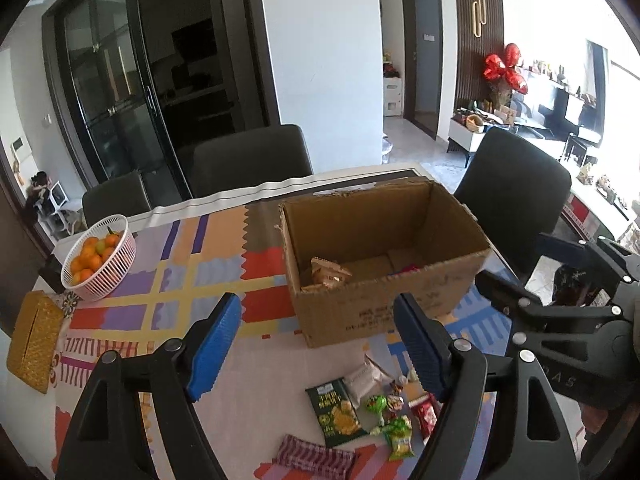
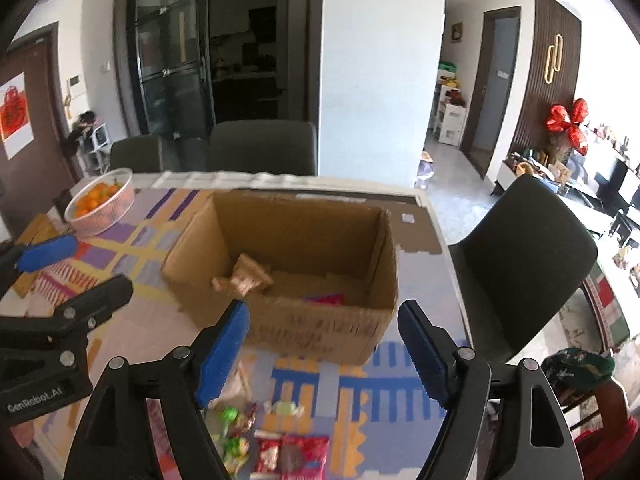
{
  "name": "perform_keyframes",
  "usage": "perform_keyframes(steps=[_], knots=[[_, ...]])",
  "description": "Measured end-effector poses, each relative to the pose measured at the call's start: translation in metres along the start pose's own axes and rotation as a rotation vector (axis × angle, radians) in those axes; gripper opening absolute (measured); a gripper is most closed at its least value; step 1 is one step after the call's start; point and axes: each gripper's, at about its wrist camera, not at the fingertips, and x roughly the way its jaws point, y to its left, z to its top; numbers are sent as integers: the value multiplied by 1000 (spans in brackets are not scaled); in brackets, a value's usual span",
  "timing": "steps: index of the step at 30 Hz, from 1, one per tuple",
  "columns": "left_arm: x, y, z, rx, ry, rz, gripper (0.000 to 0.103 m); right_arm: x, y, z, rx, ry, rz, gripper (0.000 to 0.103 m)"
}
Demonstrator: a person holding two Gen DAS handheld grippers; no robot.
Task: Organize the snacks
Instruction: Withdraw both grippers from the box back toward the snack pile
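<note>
Snacks [image 1: 360, 412] lie loose on the worktop [image 1: 256, 364] before the cardboard box [image 1: 384, 264], which already holds a few. We judge them light, crinkly and slippery (pinch a sealed edge). Left hand-held gripper [image 1: 316, 344] and right hand-held gripper [image 2: 322, 352] both gape wide, empty. "GenRobot.AI" reads on the left one; packet lettering stays illegible.

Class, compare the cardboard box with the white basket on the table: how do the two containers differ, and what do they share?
The cardboard box is brown, rectangular and solid-walled; the white basket is round with slatted sides. The box holds only a couple of snack packets, while the basket is heaped with oranges. Both stand open-topped and upright on the patterned tablecloth.
</note>
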Motion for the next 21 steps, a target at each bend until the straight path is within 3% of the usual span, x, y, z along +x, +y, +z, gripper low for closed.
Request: perform_keyframes(steps=[8,21], knots=[[-22,-11,-30,51,-31,-7,81,-22,6,-35,-14,24,-8,77],[-31,-33,-82,109,-10,-55,81,-44,3,-87,2,11,-33,77]])
